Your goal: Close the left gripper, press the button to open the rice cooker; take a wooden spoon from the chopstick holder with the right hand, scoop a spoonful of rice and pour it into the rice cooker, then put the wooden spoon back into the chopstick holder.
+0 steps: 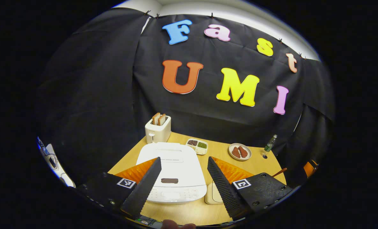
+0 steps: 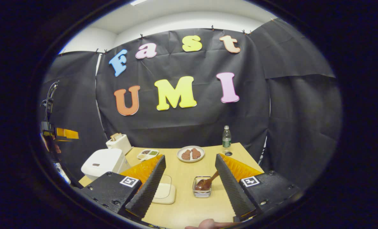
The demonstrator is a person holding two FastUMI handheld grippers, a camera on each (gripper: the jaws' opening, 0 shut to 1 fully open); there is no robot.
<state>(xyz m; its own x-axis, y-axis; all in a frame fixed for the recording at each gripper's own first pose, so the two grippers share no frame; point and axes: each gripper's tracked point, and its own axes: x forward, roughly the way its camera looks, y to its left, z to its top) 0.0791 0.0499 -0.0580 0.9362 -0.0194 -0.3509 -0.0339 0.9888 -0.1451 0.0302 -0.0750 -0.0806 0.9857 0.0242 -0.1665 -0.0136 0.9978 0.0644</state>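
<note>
**A:** In the left gripper view, the left gripper [image 1: 182, 178] is hanging wide apart over the white rice cooker [image 1: 173, 168], lid down. The dark button [image 1: 169, 180] is sitting between the fingers, just ahead of the tips.

**B:** So step one is not yet done. The jaws are needing to come together first, then push down on that button (my reading, not a sighting).

**A:** Beyond the cooker, a toaster [image 1: 157, 128] with bread, a divided dish [image 1: 197, 146] and a plate [image 1: 239, 151] are lining the far edge.

**B:** And the right gripper view?

**A:** The right gripper [image 2: 189, 178] is also spreading wide, holding nothing. Between its fingers a clear holder [image 2: 202, 187] is carrying the wooden spoon [image 2: 208, 183], handle leaning toward the right finger. A bottle [image 2: 226, 136] is standing farther ahead.

**B:** The setting?

**A:** A pale wooden table [image 2: 189, 203] is sitting inside black cloth walls, with a white ceiling above.
</note>
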